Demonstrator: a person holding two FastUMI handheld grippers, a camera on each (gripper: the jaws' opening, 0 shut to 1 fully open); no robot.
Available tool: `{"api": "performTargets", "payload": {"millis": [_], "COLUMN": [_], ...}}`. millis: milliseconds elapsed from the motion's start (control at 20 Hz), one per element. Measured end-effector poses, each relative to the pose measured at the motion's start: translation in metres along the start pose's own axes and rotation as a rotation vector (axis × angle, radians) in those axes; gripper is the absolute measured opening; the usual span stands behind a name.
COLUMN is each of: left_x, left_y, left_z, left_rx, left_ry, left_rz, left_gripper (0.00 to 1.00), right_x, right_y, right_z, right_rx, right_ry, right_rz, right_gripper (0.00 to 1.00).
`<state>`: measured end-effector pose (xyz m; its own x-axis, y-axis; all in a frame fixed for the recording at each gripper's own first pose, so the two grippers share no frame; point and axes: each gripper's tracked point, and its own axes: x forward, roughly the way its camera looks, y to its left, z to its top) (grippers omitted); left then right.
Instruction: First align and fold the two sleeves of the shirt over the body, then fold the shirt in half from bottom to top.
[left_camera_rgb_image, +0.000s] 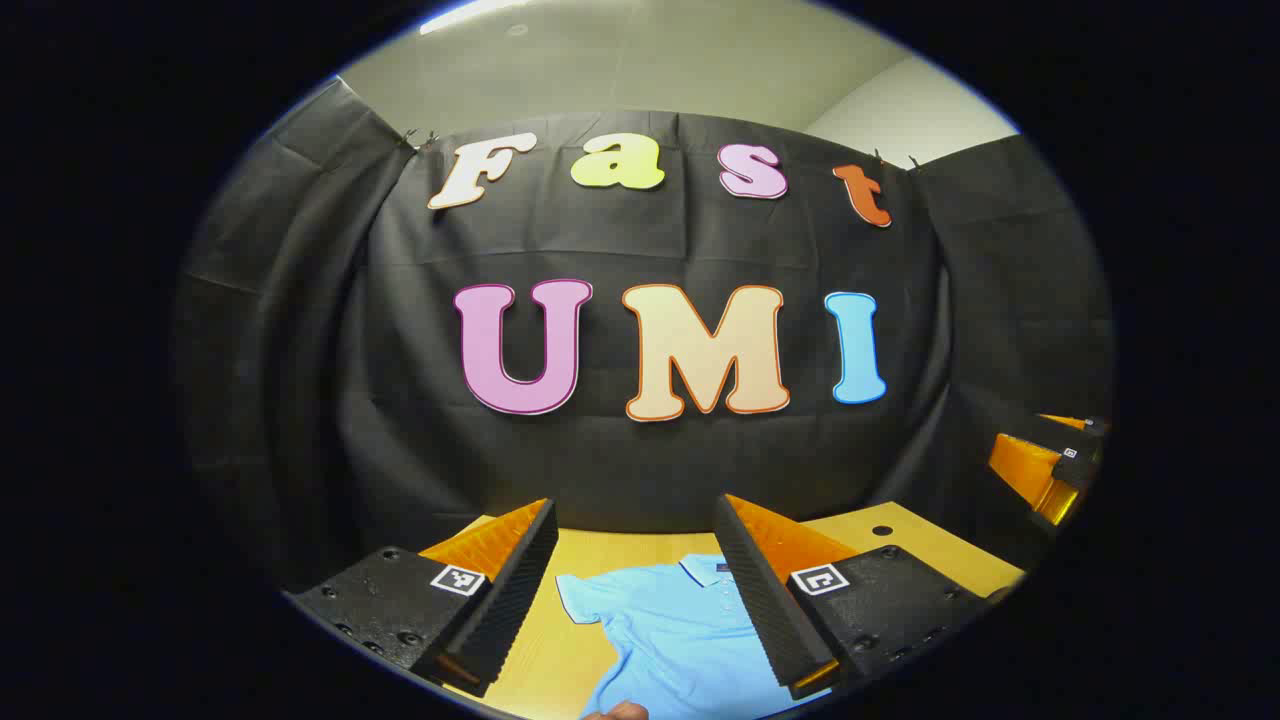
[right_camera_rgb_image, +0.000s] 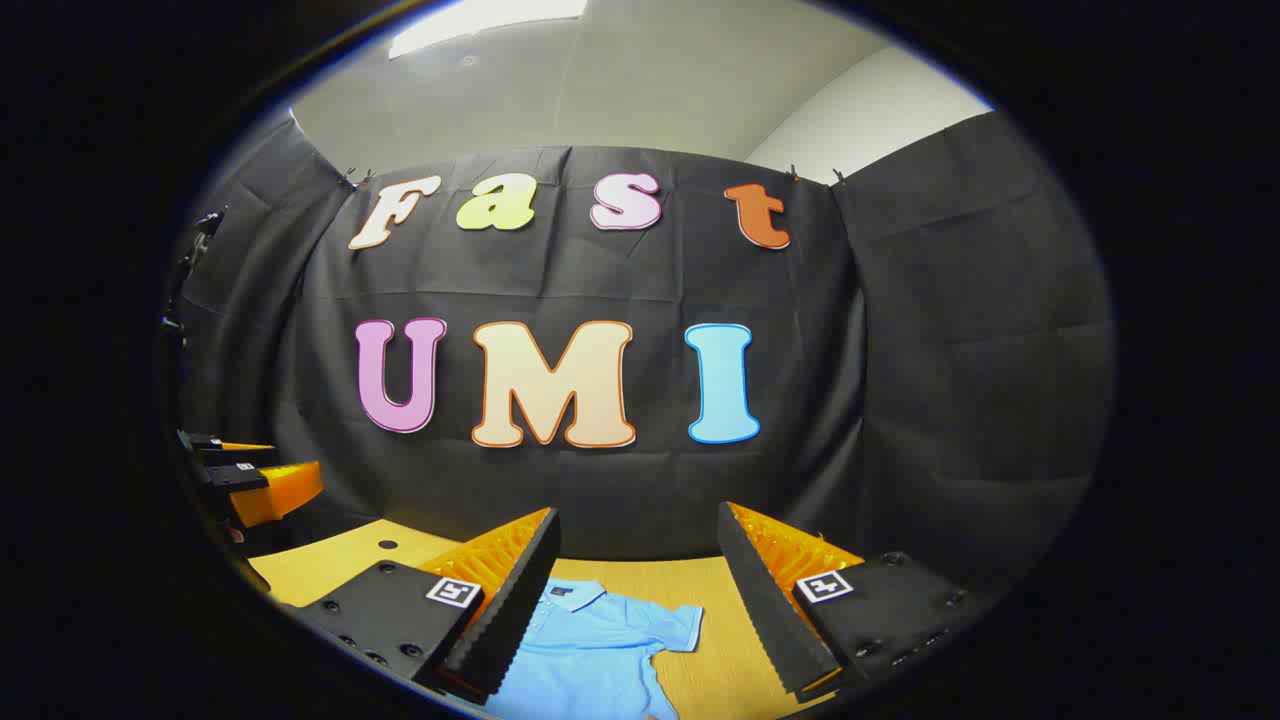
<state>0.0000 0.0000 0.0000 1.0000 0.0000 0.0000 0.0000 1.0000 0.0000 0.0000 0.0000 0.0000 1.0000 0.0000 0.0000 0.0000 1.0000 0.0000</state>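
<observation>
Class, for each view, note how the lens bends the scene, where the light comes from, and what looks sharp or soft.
Left gripper view: fisheye curves the table edge; a ceiling light glares at the top; the shirt looks sharp. Right gripper view: the same bowing, a brighter ceiling glare, the shirt evenly lit, no motion blur.

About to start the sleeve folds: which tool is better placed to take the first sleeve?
Roughly even. The left tool is open above the shirt near one sleeve; the right tool is open near the other sleeve. I'd start left.

Soft cloth shirt (left_camera_rgb_image: 675, 630), smooth wooden table (left_camera_rgb_image: 930, 545)
</observation>
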Motion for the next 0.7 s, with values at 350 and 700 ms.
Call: {"api": "performTargets", "payload": {"millis": [350,700], "left_x": [0.0,-0.005], "left_y": [-0.002,0.003], "left_z": [0.009,0.013], "left_rx": [0.0,-0.005], "left_ry": [-0.028,-0.029], "left_rz": [-0.017,-0.009], "left_gripper": [0.95,0.94], "right_x": [0.001,0.003], "right_y": [0.006,0.013], "right_z": [0.011,0.015], "right_rx": [0.022,-0.003], "right_ry": [-0.013,-0.021], "right_rz": [-0.009,0.011], "right_gripper": [0.98,0.98]}}
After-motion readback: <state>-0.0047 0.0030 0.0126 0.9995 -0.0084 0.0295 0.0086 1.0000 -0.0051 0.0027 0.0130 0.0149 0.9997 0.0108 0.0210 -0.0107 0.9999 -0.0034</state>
